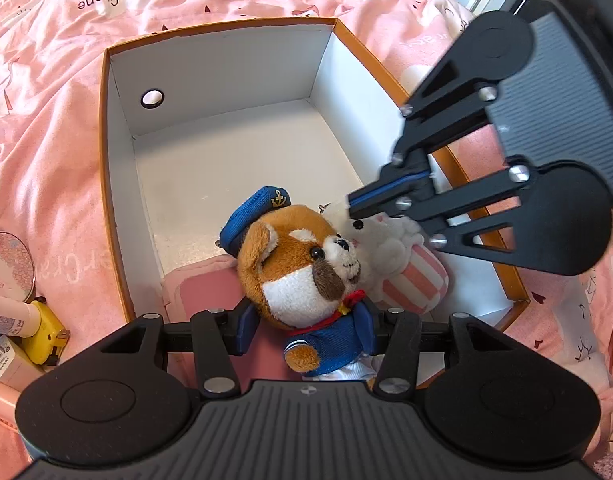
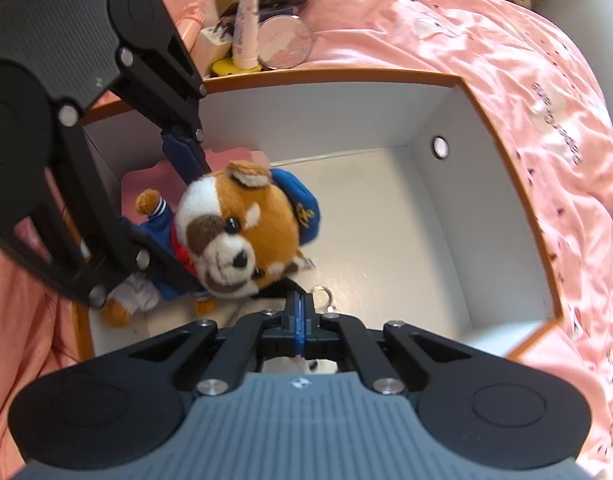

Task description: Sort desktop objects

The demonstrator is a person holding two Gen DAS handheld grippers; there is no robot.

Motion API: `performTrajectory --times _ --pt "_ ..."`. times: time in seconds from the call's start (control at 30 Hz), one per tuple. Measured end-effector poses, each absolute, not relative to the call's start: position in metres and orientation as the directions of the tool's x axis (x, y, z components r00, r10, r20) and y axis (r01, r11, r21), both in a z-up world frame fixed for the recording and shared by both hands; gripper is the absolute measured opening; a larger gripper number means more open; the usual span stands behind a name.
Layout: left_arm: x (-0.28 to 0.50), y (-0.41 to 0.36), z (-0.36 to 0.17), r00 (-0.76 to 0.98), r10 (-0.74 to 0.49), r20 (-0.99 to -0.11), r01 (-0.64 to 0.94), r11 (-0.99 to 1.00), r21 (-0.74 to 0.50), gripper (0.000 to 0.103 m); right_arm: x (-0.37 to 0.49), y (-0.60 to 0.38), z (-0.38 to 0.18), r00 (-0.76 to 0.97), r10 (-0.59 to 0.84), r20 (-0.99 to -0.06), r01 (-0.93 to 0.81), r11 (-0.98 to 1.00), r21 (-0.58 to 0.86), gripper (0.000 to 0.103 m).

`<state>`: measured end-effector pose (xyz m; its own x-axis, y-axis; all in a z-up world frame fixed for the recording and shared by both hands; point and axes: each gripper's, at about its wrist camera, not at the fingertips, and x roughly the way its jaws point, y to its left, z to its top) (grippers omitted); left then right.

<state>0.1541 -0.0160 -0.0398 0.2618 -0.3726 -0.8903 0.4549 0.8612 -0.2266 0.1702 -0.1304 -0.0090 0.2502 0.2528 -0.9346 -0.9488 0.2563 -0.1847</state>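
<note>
A brown-and-white plush dog [image 1: 302, 268] in a blue sailor suit and cap is over the near end of an open white box with an orange rim [image 1: 226, 24]. My left gripper [image 1: 306, 326] is shut on the dog's body. Beside it lies a white plush with a pink-striped cup [image 1: 410, 276]. My right gripper [image 1: 358, 206] comes in from the right, its jaws pressed together on that white plush's fur. In the right wrist view the dog [image 2: 234, 228] hangs in the box [image 2: 506, 152], and my right gripper [image 2: 300, 312] is closed with white fur below it.
A pink flat item [image 1: 210, 292] lies in the box under the dog. A metal key ring [image 2: 321, 294] lies on the box floor. Cosmetics, a round compact [image 2: 284, 42], a tube and a yellow item [image 1: 46, 332] sit on the pink bedsheet [image 1: 46, 160] outside the box.
</note>
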Motion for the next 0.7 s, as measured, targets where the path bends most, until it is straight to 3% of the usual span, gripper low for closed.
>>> performTrajectory --times 0.07,0.17,0.2,0.23,0.4,0.57,0.6,0.7 --pt "0.153 -0.015 -0.038 0.272 -0.366 -0.890 0.445 0.868 -0.221 0.057 0.164 -0.126 -0.004 0.236 0.271 -0.933 -0.955 0.243 -0.171 0.000" --pt "0.154 -0.013 -0.037 0.277 -0.357 -0.892 0.445 0.870 -0.210 0.057 0.161 -0.119 -0.008 0.217 0.291 -0.932 -0.966 0.202 -0.162 0.020" --pt "0.153 -0.013 -0.037 0.282 -0.347 -0.894 0.444 0.874 -0.199 0.057 0.160 -0.117 -0.010 0.219 0.290 -0.932 -0.968 0.186 -0.170 0.033" --pt "0.152 -0.012 -0.037 0.287 -0.340 -0.895 0.442 0.876 -0.191 0.057 0.160 -0.115 -0.014 0.208 0.285 -0.936 -0.972 0.168 -0.165 0.039" --pt "0.153 -0.006 -0.038 0.284 -0.354 -0.891 0.428 0.879 -0.212 0.057 0.168 -0.106 -0.036 0.172 0.266 -0.949 -0.985 0.077 -0.157 0.049" --pt "0.155 -0.006 -0.038 0.283 -0.353 -0.892 0.428 0.878 -0.212 0.057 0.170 -0.095 -0.054 0.149 0.244 -0.958 -0.989 0.011 -0.151 0.049" --pt "0.155 -0.006 -0.038 0.283 -0.356 -0.891 0.428 0.878 -0.214 0.057 0.169 -0.094 -0.057 0.149 0.239 -0.959 -0.988 -0.001 -0.154 0.046" --pt "0.156 -0.005 -0.038 0.284 -0.362 -0.888 0.425 0.878 -0.222 0.057 0.168 -0.093 -0.061 0.181 0.227 -0.957 -0.982 -0.003 -0.186 0.024"
